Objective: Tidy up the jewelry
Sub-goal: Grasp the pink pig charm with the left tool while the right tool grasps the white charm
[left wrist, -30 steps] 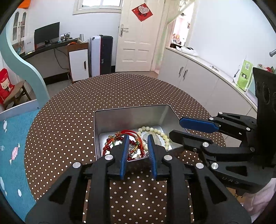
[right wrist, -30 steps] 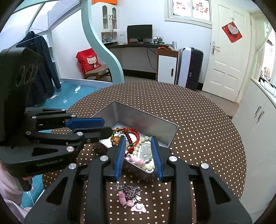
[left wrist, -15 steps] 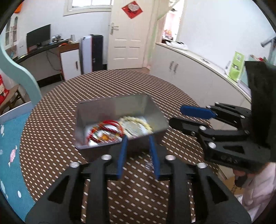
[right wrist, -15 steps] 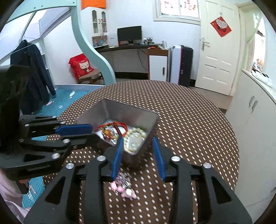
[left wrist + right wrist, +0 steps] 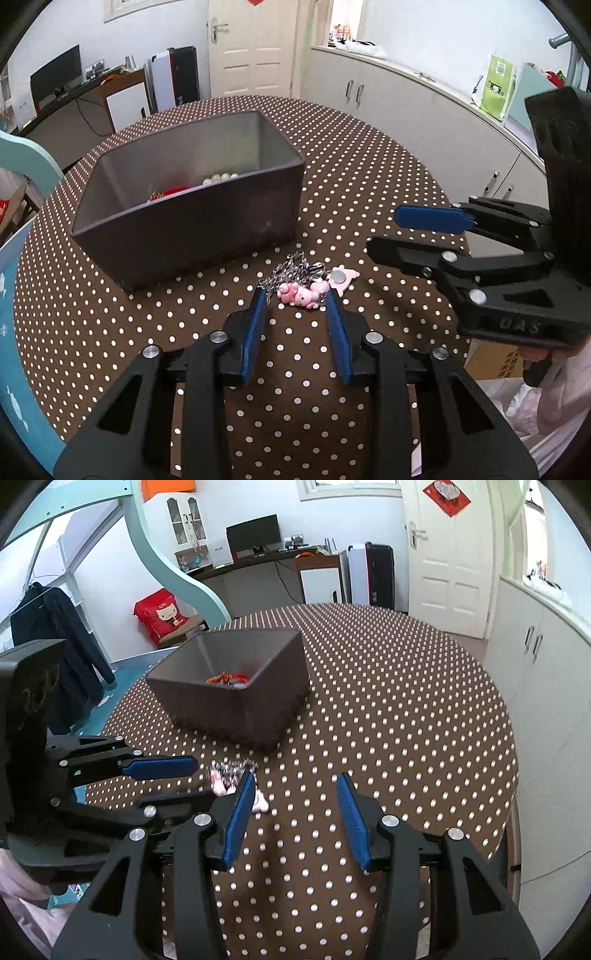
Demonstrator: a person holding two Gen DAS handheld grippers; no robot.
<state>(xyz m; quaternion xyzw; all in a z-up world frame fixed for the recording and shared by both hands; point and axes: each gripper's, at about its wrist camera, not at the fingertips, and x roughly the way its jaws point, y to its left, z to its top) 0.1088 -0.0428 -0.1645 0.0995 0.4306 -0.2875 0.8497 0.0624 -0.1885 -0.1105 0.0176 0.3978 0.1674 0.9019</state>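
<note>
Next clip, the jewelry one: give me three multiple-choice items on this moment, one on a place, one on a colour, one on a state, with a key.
1. Where does the pink charm chain lie?
A. inside the metal box
B. on the tablecloth in front of the metal box
C. held in the right claw

2. What colour are the left claw's pads?
A. blue
B. red
C. white

3. How does the left claw stand?
A. shut on the chain
B. open, tips on either side of the chain
C. open, inside the box

Key: 1 B, it lies on the dotted tablecloth just outside the metal box. 2 A, blue strips line both fingers. 3 B, there is a wide gap between the pads, with the chain at their tips.
</note>
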